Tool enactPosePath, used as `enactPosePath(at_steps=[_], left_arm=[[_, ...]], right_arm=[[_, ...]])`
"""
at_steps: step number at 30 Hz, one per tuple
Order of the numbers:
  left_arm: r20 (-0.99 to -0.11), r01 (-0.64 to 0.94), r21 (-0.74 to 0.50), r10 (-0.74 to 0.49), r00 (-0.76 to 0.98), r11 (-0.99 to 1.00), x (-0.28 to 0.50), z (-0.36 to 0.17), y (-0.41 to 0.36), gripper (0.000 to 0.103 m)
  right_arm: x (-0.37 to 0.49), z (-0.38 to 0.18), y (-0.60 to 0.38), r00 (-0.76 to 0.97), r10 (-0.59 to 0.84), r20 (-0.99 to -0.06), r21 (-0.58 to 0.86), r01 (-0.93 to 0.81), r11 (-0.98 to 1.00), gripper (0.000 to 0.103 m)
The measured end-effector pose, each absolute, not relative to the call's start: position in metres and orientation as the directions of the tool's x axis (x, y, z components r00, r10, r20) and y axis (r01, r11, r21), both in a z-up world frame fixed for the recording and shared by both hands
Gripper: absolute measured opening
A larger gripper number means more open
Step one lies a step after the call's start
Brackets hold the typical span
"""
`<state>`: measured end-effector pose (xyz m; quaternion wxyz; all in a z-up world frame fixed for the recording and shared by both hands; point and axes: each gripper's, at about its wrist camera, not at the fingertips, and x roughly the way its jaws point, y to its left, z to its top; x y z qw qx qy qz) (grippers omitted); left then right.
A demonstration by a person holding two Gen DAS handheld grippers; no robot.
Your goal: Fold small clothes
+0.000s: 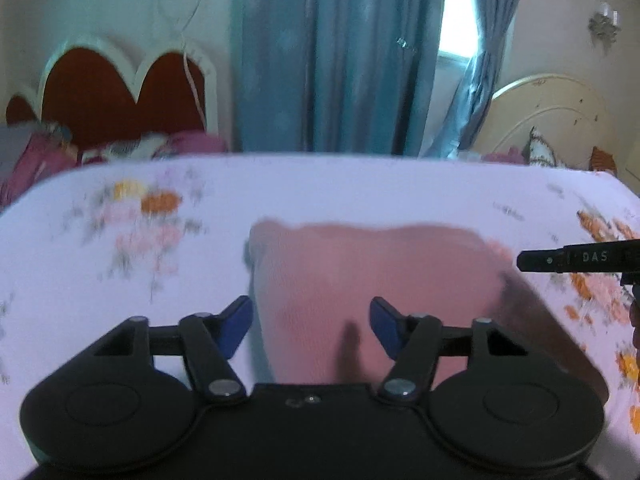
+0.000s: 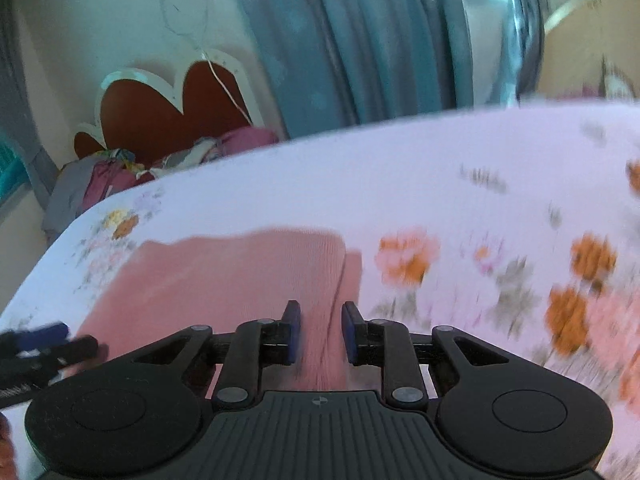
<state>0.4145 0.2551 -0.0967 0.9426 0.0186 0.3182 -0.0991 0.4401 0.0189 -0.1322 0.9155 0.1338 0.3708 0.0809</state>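
Listing what I see through both wrist cameras, largest first. Bed (image 1: pixel 360 192): white sheet printed with orange and pink flowers, filling the lower half of both views, blurred by motion. Curtain (image 1: pixel 340 60): blue-grey, hanging behind the bed's far edge, a bright gap of window to its right. Headboard (image 1: pixel 120 92): dark red, scalloped with a white border, at far left, rumpled pink bedding below it. Pink garment (image 1: pixel 372 280): lying flat on the sheet, directly ahead of both tools; in the right view (image 2: pixel 224 280) it looks folded, one layer's edge running toward the camera. Left tool (image 1: pixel 311 326): blue pads spread wide over the garment's near part, gripping nothing. Right tool (image 2: pixel 320 330): pads narrowly apart, the garment's fold line between them; I cannot tell whether they touch cloth.
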Motion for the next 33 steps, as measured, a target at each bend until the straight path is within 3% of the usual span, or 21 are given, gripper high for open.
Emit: enactPosePath(at_steps=[4, 16, 22, 29, 33], left_arm=[[-0.615, 0.223, -0.046, -0.203, 0.762, 0.974, 0.436, -0.095, 0.244, 0.048], [-0.675, 0.216, -0.035, -0.183, 0.715, 0.976, 0.487, -0.139, 0.233, 0.048], [-0.695, 0.154, -0.083, -0.167, 0.700, 0.985, 0.503, -0.145, 0.240, 0.051], [-0.634, 0.169, -0.056, -0.166, 0.756, 0.984, 0.447, -0.112, 0.245, 0.051], [-0.642, 0.189, -0.040, -0.170, 0.748, 0.981, 0.410, -0.108, 0.247, 0.051]], right_arm=[[0.448, -0.127, 0.034, 0.718, 0.257, -0.647, 0.274, -0.095, 0.957, 0.023], [0.498, -0.183, 0.069, 0.657, 0.174, -0.734, 0.158, -0.085, 0.984, 0.023], [0.510, -0.190, 0.062, 0.658, 0.181, -0.731, 0.201, -0.046, 0.979, 0.023], [0.461, -0.145, 0.040, 0.701, 0.239, -0.672, 0.250, -0.089, 0.964, 0.023], [0.422, -0.136, 0.042, 0.699, 0.250, -0.670, 0.225, -0.130, 0.966, 0.023]])
